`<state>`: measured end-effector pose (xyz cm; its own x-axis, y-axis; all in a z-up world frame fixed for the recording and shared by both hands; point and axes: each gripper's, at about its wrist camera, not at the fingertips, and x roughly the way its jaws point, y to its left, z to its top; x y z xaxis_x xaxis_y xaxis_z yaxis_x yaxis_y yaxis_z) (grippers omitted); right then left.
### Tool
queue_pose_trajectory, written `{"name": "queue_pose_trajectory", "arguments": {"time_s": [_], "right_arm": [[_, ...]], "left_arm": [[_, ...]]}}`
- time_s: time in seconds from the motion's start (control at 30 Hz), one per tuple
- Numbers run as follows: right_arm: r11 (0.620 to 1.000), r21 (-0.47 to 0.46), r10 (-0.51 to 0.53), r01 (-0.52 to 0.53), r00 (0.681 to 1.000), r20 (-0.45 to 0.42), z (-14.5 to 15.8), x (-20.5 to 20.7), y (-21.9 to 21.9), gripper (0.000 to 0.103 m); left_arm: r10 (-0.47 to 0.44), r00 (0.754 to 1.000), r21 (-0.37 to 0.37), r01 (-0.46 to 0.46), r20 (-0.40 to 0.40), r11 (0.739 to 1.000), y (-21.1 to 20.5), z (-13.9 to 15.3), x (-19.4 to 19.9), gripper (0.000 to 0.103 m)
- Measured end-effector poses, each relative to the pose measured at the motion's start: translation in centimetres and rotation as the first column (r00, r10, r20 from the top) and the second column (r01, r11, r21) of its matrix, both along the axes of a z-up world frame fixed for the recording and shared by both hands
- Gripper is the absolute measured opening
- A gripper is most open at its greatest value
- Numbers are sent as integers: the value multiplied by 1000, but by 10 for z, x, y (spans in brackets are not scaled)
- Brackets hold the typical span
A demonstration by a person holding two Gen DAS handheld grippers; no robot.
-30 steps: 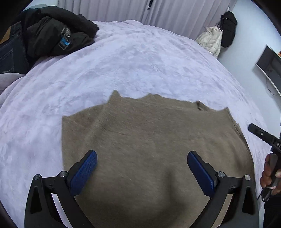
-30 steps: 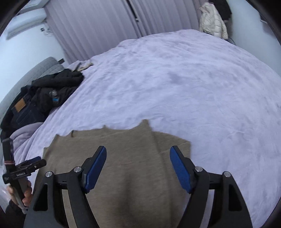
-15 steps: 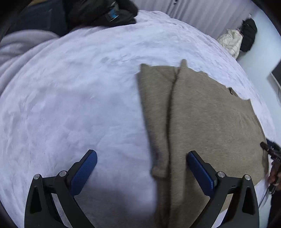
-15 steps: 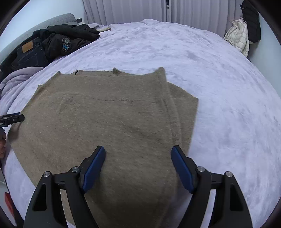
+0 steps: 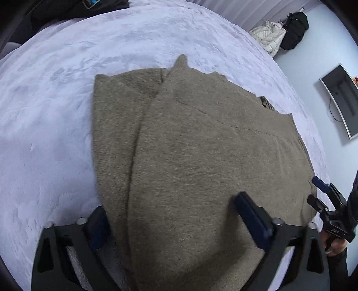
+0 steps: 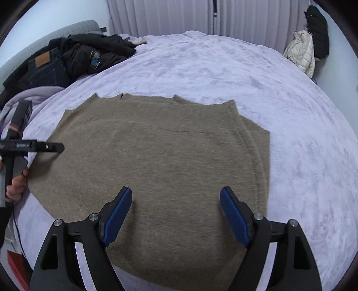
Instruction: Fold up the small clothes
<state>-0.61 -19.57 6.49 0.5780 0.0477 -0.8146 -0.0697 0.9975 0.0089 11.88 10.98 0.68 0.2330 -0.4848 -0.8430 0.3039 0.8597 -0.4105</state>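
A tan knit sweater (image 5: 201, 145) lies flat on the lavender bed cover (image 5: 56, 112), one side folded in over the body. It also shows in the right wrist view (image 6: 156, 152). My left gripper (image 5: 172, 215) is open, low over the sweater's near edge, its jaws straddling the cloth without pinching it. My right gripper (image 6: 175, 215) is open and empty above the sweater's near hem. The right gripper also shows at the right edge of the left wrist view (image 5: 322, 197). The left gripper shows at the left edge of the right wrist view (image 6: 44, 146).
A pile of dark clothes and jeans (image 6: 73, 58) lies at the bed's far left. A white puffer jacket (image 6: 302, 51) and a black coat (image 6: 317, 26) hang at the far right wall. A monitor (image 5: 342, 98) is on the right wall. Curtains (image 6: 201, 15) are behind the bed.
My left gripper swung left past the sweater's edge, then came back down over its near edge. My right gripper turned to face the sweater squarely. Both stayed open.
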Motion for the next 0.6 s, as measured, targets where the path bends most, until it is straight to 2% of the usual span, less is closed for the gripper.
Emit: {"name": "queue_pose_trajectory", "arguments": {"time_s": [0.03,0.07,0.17,0.27,0.4,0.47,0.53,0.6], "right_arm": [[1000,-27,14,-14,1000,-5,-4,1,7,83],[998,-57,25,-26,1000,-8,-6,3,13,83],[994,-105,43,-42,999,3,0,11,26,83],[989,-147,29,-28,1000,7,1,36,42,84],[972,-232,-4,-28,991,-137,-35,87,70,84],[970,-244,-26,0,995,-101,-35,103,74,90],[977,-205,-77,50,989,-125,-35,123,67,100],[987,-99,-144,128,975,-171,-35,138,50,102]], "left_arm": [[-15,1000,-5,15,-15,1000,-1,3,-1,41],[-15,1000,-13,15,-24,1000,0,5,-4,29],[-6,1000,24,7,-7,1000,-6,14,-5,27],[-2,1000,69,0,24,998,-13,21,-7,26],[15,999,83,-18,36,996,-13,31,-7,26],[13,999,99,-17,36,995,-14,34,-8,26],[15,999,116,-19,35,993,-15,36,-8,26],[27,999,122,-30,23,992,-16,36,-6,26]]}}
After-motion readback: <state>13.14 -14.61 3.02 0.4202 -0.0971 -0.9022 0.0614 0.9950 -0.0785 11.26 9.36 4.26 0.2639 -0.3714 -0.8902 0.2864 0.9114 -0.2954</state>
